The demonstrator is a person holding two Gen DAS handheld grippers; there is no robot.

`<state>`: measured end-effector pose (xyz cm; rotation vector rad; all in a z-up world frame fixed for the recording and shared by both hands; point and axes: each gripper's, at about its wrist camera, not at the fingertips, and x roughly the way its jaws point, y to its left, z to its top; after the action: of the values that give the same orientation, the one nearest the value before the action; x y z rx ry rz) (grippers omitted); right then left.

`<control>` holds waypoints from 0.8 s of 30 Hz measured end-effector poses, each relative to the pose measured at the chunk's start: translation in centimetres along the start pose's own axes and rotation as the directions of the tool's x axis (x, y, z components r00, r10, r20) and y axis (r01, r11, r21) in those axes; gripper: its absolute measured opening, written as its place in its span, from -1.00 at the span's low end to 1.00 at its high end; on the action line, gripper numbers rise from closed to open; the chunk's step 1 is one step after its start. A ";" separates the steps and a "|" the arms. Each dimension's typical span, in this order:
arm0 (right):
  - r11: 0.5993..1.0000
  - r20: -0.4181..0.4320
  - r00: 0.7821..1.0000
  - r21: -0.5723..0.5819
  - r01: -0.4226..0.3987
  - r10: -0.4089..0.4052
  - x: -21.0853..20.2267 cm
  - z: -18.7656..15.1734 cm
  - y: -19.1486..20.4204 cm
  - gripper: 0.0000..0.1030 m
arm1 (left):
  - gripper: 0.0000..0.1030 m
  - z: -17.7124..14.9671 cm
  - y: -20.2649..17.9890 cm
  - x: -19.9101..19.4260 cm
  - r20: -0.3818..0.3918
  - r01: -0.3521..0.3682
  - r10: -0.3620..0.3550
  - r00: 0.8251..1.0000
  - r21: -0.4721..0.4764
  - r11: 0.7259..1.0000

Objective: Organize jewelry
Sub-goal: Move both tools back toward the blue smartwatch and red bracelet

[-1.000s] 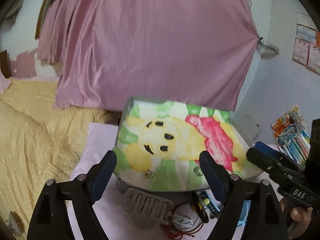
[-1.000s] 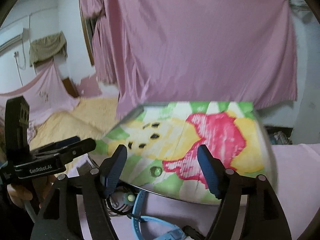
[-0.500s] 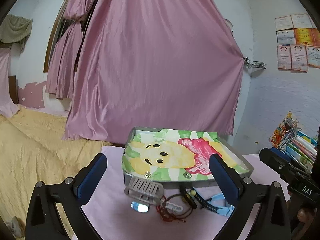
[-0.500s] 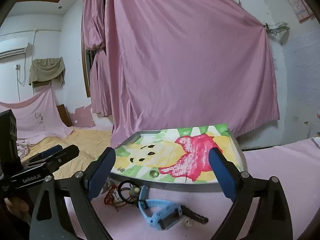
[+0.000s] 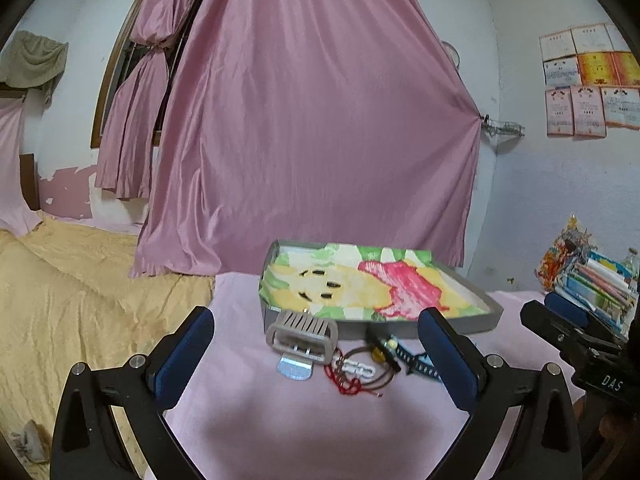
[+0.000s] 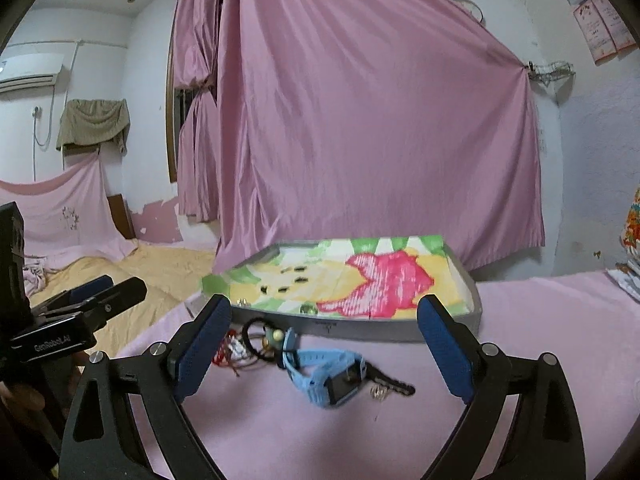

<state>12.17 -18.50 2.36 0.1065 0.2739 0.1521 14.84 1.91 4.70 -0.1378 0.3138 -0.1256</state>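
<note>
A grey tray (image 5: 492, 312) (image 6: 474, 300) lined with a cartoon-print cloth sits on the pink-covered table. In front of it lies a jewelry pile: a grey hair claw clip (image 5: 302, 334), a red string bracelet (image 5: 344, 380), a white link chain (image 5: 358, 369), a dark hair tie (image 6: 256, 338) and a blue watch (image 6: 326, 374) (image 5: 422, 366). A small ring (image 6: 378, 392) lies beside the watch. My left gripper (image 5: 316, 360) is open and empty, short of the pile. My right gripper (image 6: 322, 354) is open and empty, just before the watch.
Pink curtains (image 5: 312, 120) hang behind the table. A yellow-covered bed (image 5: 80, 288) lies to the left. A stack of colourful books and packets (image 5: 592, 276) stands at the table's right end. Each gripper shows at the edge of the other's view.
Both grippers have pulled back from the tray and their jaws have opened wider. The tray, close and raised before, now looks smaller and flat on the table, with the jewelry in full view.
</note>
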 end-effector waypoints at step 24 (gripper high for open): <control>0.998 -0.347 0.937 0.061 -0.010 0.031 6.6 -2.5 -0.9 0.63 | 0.72 -2.5 -0.2 6.0 -0.392 0.092 -0.101 0.914 -0.043 0.995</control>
<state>17.86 -18.06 -1.85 0.1409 0.6325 0.1834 19.71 0.58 0.58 -0.1515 0.7123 -0.2493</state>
